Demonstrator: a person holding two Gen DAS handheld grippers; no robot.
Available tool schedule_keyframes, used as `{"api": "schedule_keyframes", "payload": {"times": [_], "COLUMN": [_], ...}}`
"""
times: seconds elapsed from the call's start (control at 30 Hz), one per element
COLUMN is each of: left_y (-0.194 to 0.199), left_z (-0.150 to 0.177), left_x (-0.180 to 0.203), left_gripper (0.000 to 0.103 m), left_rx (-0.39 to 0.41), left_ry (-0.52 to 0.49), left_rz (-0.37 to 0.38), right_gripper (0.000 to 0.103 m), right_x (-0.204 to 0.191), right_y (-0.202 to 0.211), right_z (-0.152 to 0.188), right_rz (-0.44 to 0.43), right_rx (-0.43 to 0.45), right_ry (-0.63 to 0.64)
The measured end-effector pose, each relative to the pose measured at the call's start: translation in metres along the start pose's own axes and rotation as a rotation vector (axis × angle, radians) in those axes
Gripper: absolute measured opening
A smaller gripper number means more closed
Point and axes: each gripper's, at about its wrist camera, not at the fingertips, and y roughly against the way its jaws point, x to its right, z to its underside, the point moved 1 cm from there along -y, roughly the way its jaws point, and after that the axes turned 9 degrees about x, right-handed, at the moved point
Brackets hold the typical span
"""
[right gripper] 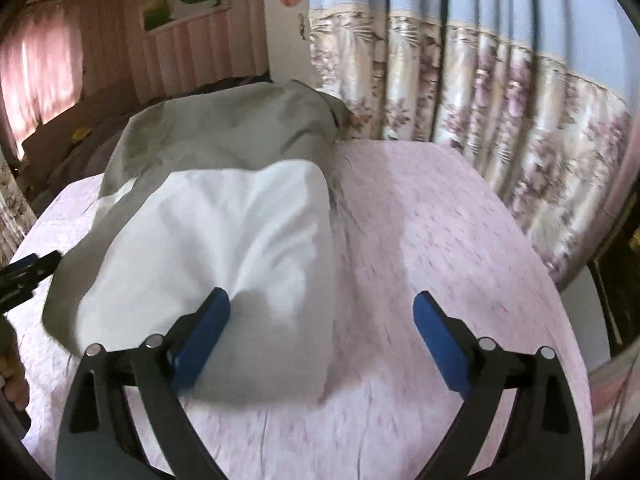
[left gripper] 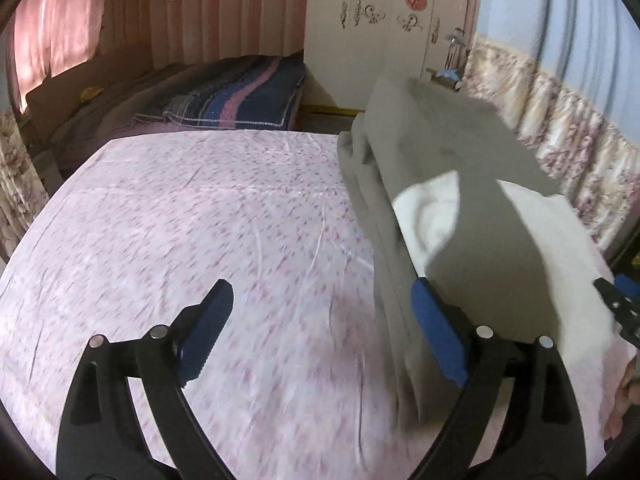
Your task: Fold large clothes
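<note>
Here the left gripper (left gripper: 322,330) stands with its jaws spread wide and nothing between the blue pads, only the pink flowered sheet (left gripper: 200,216) of the bed beneath them. The grey garment (left gripper: 460,184) lies along the right side of that sheet, stretching from near the gripper away to the far edge of the bed, with a white lining (left gripper: 428,216) turned out in the middle of it. Its right pad sits just beside the garment's near left edge; whether it touches the cloth cannot be told through the blur. At the right edge of this view the tip of the other tool shows, dark and blue. Seen from the right wrist, the right gripper (right gripper: 322,330) is likewise wide apart and grips nothing. The same garment (right gripper: 224,128) lies to its left, its white part (right gripper: 208,240) nearest and bulging, the grey part running on to the far side. The left pad lies in front of the white cloth's near edge, while the right pad hangs over bare sheet (right gripper: 440,220). A flowered curtain (right gripper: 500,120) hangs on the far right, and a second bed with a striped blanket (left gripper: 240,96) stands beyond on the far left
</note>
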Motion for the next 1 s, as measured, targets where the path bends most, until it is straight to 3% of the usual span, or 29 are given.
{"api": "schedule_keyframes", "payload": {"times": [0.17,0.27,0.4,0.67,1.0], "left_y": [0.074,0.109,0.142,0.190,0.227], "left_z": [0.015,0.022,0.034,0.051,0.054], "left_x": [-0.010,-0.020,-0.039,-0.073,-0.086], "left_gripper": [0.100,0.100,0.100,0.100,0.100], "left_rx": [0.093,0.140,0.183,0.248,0.318], "left_ry": [-0.106,-0.136,-0.164,-0.084,-0.025], "left_rz": [-0.023,-0.056,-0.137,-0.114,-0.122], "right_gripper": [0.095,0.101,0.101,0.101,0.101], "right_x": [-0.020,-0.039,-0.067,-0.098,-0.105], "right_y": [0.076,0.121,0.169,0.211,0.225], "right_z": [-0.007,-0.006,0.003,0.027,0.050], "right_rz": [0.020,0.018,0.027,0.001,-0.036], "right_rx": [0.071,0.134,0.242,0.303,0.309], "right_ry": [0.057,0.053,0.059,0.067,0.063]}}
